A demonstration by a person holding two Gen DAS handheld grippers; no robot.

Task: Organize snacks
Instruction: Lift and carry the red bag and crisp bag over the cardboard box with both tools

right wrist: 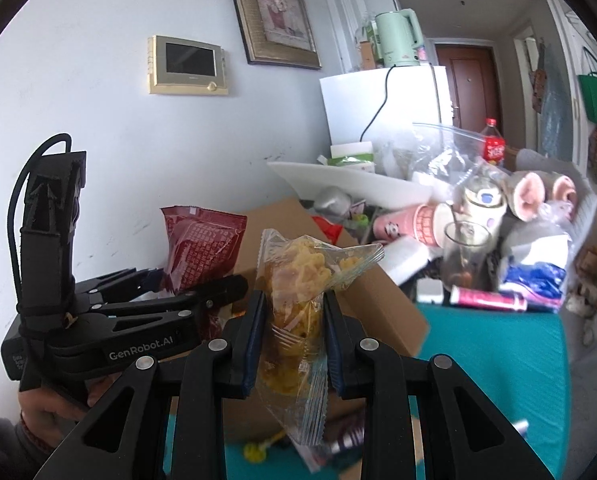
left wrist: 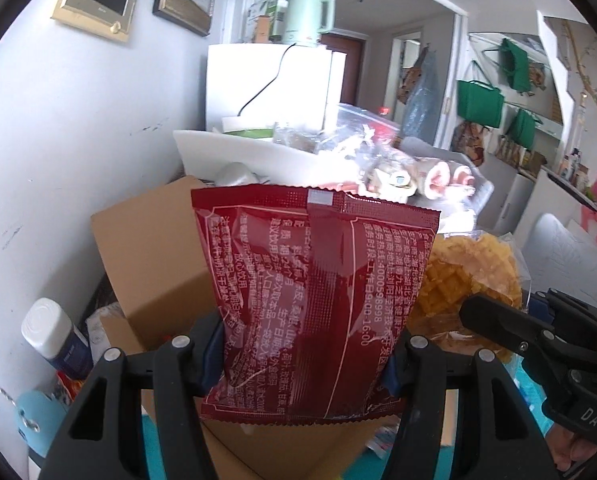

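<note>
Left hand-held gripper (left wrist: 304, 354), marked "GenRobot.AI", clamped on red snack packet (left wrist: 314, 296) printed with white Chinese text, "4000598898" and "9:00-16:00". Right hand-held gripper (right wrist: 292, 334), marked "DAS", clamped on clear bag of yellow crisps (right wrist: 298, 304). Both held above cardboard box (right wrist: 382, 300).

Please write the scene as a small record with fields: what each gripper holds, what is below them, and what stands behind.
left gripper: shut on the red snack packet, held upright
right gripper: shut on the clear bag of yellow snacks
below the grippers: open cardboard box on a teal surface
behind the box: cluttered pile with a white tray, a glass and a red-capped bottle
far back: white fridge with a green kettle on top
</note>
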